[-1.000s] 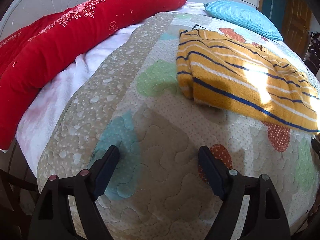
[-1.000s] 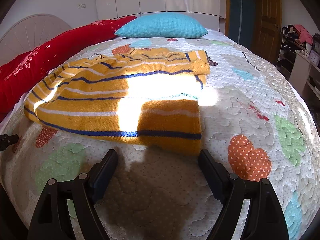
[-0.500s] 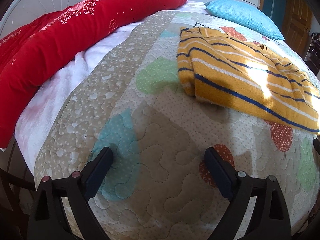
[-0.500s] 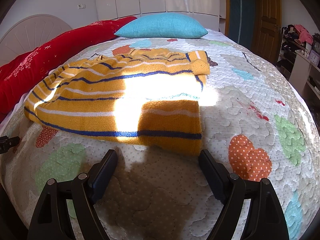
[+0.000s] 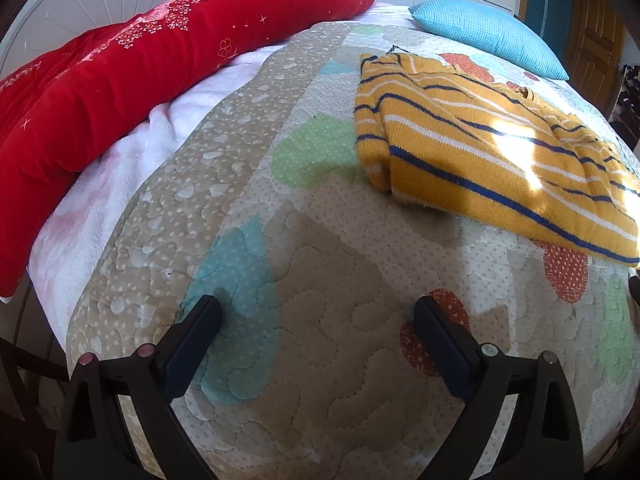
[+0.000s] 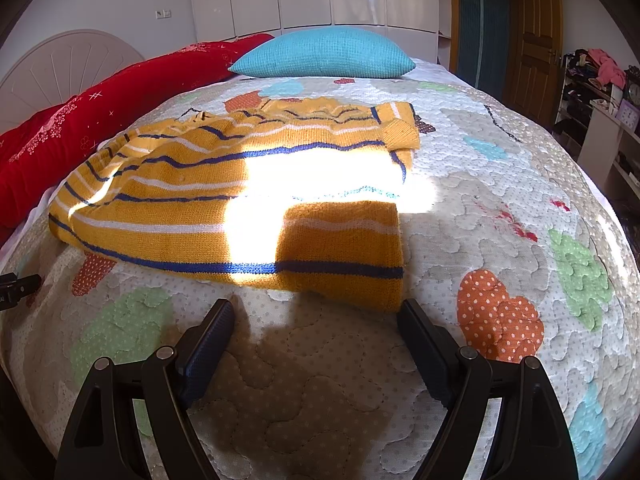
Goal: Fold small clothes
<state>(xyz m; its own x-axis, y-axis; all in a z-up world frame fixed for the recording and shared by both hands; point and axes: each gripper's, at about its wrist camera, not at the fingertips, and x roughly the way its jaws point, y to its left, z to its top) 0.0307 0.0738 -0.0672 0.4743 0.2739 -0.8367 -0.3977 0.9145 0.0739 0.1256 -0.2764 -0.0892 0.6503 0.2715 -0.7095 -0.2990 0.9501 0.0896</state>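
A small mustard sweater [image 5: 492,152] [image 6: 224,196] with blue and white stripes lies partly folded on the quilted bedspread [image 5: 320,320] [image 6: 500,184], a sleeve laid over its near edge. My left gripper [image 5: 316,312] hovers over bare quilt, well short and left of the sweater; its jaws are opening and hold nothing. My right gripper [image 6: 316,316] stands open just in front of the sweater's near hem, with only quilt between the fingers. A strong sun patch crosses the sweater's middle.
A long red cushion [image 5: 132,68] [image 6: 80,120] lies along the left side by the white headboard [image 6: 68,60]. A turquoise pillow [image 6: 324,54] [image 5: 492,36] sits beyond the sweater. A shelf with clutter [image 6: 600,96] and a wooden door [image 6: 536,36] stand to the right.
The left gripper's jaws have spread wider. Neither hand has shifted, and the sweater lies as before.
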